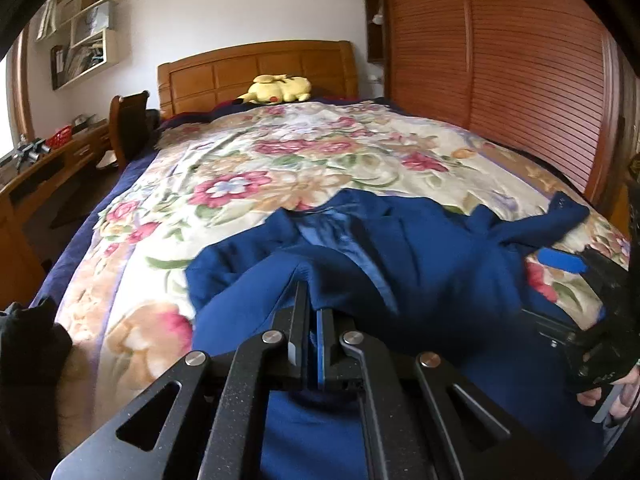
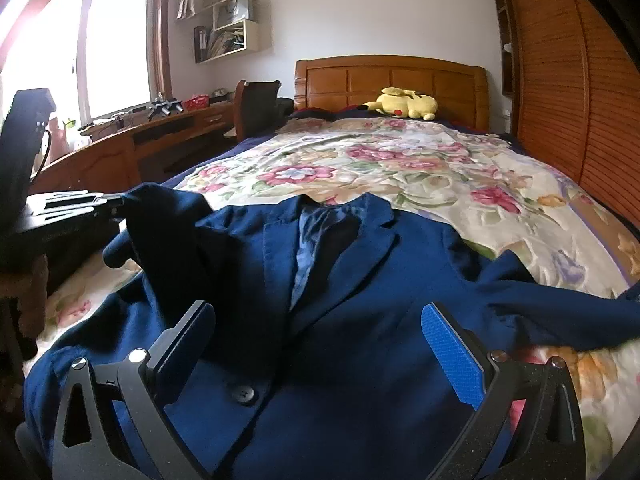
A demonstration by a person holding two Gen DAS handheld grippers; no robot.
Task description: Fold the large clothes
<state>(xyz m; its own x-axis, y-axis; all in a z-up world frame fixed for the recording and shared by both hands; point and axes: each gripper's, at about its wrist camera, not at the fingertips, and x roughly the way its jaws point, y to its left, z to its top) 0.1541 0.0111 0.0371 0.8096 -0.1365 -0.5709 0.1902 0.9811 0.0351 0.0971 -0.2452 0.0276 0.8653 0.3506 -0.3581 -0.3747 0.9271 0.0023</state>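
Left tongs (image 1: 313, 300) clamped tight on a raised fold of the blue jacket (image 1: 400, 248), apparently its sleeve, angled downward over the bed. Cloth lifted into a ridge from the pinch, draped back over the jacket's near side. In the right wrist view, left tongs (image 2: 116, 204) seen at the left edge, holding that dark sleeve up above the garment.

Right tongs (image 2: 318, 344) spread wide, nothing between the blue pads (image 2: 452, 356), hovering low over the jacket's front near the button (image 2: 243, 394). A hand (image 1: 612, 396) gripping the right tongs' body at the lower right of the left view.

No readable writing or labels anywhere.

Jacket lying face up, lapels open, on the near half of the floral bedspread (image 1: 280, 152), other sleeve stretched toward the bed's right edge. Far half of the bed open up to the yellow plush toy (image 1: 280, 89) by the headboard (image 1: 256, 68). Slatted wardrobe (image 1: 500, 60) close along the right; desk (image 2: 132, 148) and chair (image 2: 256, 104) left.
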